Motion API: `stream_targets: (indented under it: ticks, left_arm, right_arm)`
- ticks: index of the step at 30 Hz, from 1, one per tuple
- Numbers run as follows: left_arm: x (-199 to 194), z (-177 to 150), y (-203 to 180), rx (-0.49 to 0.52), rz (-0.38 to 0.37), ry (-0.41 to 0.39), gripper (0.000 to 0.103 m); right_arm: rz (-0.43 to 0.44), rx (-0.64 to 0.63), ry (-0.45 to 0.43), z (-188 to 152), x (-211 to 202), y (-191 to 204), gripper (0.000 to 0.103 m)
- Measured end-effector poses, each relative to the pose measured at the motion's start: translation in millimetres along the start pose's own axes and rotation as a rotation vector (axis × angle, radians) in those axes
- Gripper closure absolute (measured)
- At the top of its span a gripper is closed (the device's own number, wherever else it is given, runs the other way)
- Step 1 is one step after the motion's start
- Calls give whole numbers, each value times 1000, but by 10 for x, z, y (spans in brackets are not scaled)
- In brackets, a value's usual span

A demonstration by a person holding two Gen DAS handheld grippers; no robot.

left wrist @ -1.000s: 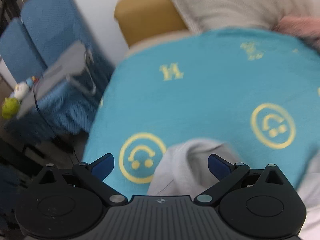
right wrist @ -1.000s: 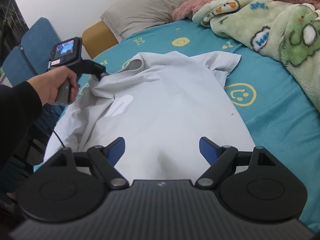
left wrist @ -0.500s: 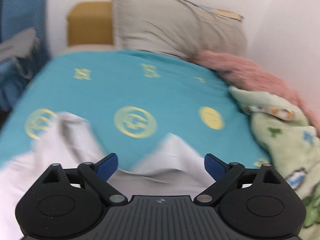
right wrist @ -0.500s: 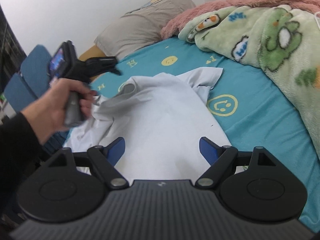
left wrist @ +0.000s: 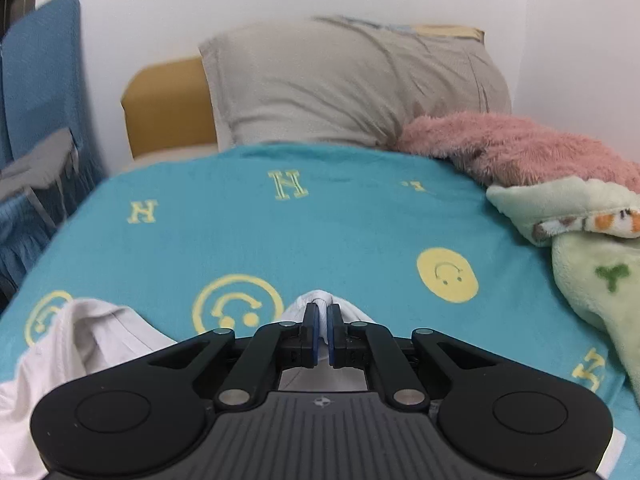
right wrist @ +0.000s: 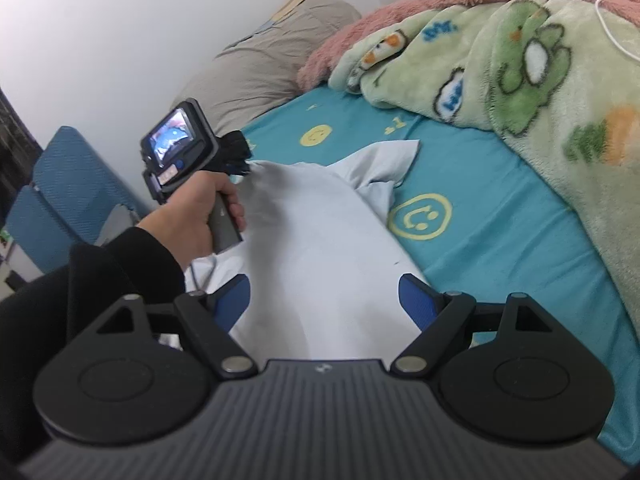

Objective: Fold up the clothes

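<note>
1. Left claw (left wrist: 323, 322): clenched on a bunched edge of the white T-shirt (right wrist: 320, 248), mid-left in the right wrist view.
2. Right claw (right wrist: 324, 300): released, above the shirt's lower body.
3. T-shirt: spread on the bed (right wrist: 500, 216), sleeve (right wrist: 384, 160) rumpled; no fold visible yet, so folding appears barely begun.

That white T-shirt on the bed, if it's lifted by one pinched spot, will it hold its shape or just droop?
Probably droop: the white T-shirt lies wrinkled, its sleeve crumpled. The left hand-held gripper is shut on a small bunched fold, so the cloth seems thin and likely light. Lying slack on the blue bedsheet, it would likely drag and bunch rather than slide flat.
</note>
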State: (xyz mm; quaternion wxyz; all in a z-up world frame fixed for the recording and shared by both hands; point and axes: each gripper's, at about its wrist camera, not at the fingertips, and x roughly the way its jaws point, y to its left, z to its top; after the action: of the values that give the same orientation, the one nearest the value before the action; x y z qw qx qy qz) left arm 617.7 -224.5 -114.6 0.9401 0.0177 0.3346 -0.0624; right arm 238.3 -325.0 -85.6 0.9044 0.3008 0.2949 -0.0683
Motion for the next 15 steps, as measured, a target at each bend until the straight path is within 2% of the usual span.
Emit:
stream_targets:
  ticks: [1, 2, 3, 4, 5, 7, 9, 11, 15]
  left_arm:
    - [-40, -6, 15, -13, -19, 4, 86]
    - [-84, -14, 32, -25, -37, 7, 66]
    - [-170, -35, 64, -28, -45, 9, 54]
    - [-261, -58, 96, -31, -53, 10, 33]
    - [-408, -98, 138, -35, -49, 6, 24]
    - [-766, -234, 241, -44, -65, -5, 23]
    - [-1177, -431, 294, -12, -90, -17, 23]
    - [-1628, -648, 404, 16, -114, -63, 20]
    - [-2630, -1086, 717, 34, -62, -107, 18]
  right_arm:
    - [-3, -7, -3, -2, 8, -9, 20]
    - [-6, -17, -10, -4, 11, -16, 20]
    - [-25, -30, -23, -3, 11, -19, 20]
    - [-40, -40, -35, 4, 8, -20, 20]
    - [-50, -48, -44, 13, 4, -22, 20]
    - [-55, -60, -67, 32, -20, -12, 20]
    - [-62, -96, -95, 45, -58, 30, 20]
    - [-72, -136, -118, 58, -104, 69, 20]
    - [-24, -180, -139, 38, -283, 146, 20]
